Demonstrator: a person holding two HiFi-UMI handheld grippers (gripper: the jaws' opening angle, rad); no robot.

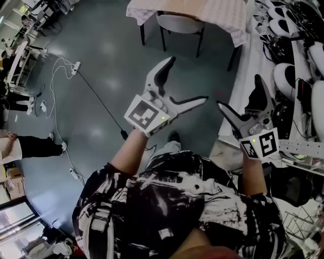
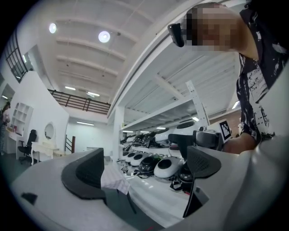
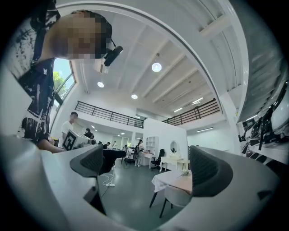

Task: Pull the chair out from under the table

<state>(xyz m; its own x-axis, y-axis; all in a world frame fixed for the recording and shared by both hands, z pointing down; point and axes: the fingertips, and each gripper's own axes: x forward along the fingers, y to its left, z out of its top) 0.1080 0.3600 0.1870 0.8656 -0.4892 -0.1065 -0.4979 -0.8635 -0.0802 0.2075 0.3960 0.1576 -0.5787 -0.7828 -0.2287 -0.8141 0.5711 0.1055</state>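
Floor: lay grey and wide between the person and the furniture; by the look of it, had to be crossed before any pull.
Shelf: ran along the right side, loaded with what looked like white helmets; stood just beside the right gripper.
Table: stood at the far end of the floor, draped in a pale checked cloth hanging over its edges.
Chair: sat pushed in at the table's near edge, back turned to the person, with dark legs showing below the cloth; well apart from both grippers, so not yet touched.
Left gripper: held up in front of the chest, spread wide at the jaws with nothing between them; probably kept ready for the chair's back.
Right gripper: raised beside the left, likewise wide apart and empty; pointed toward the table and chair, seen far off between its jaws.
Cable: trailed across the floor's left part from a power strip; worth stepping around.
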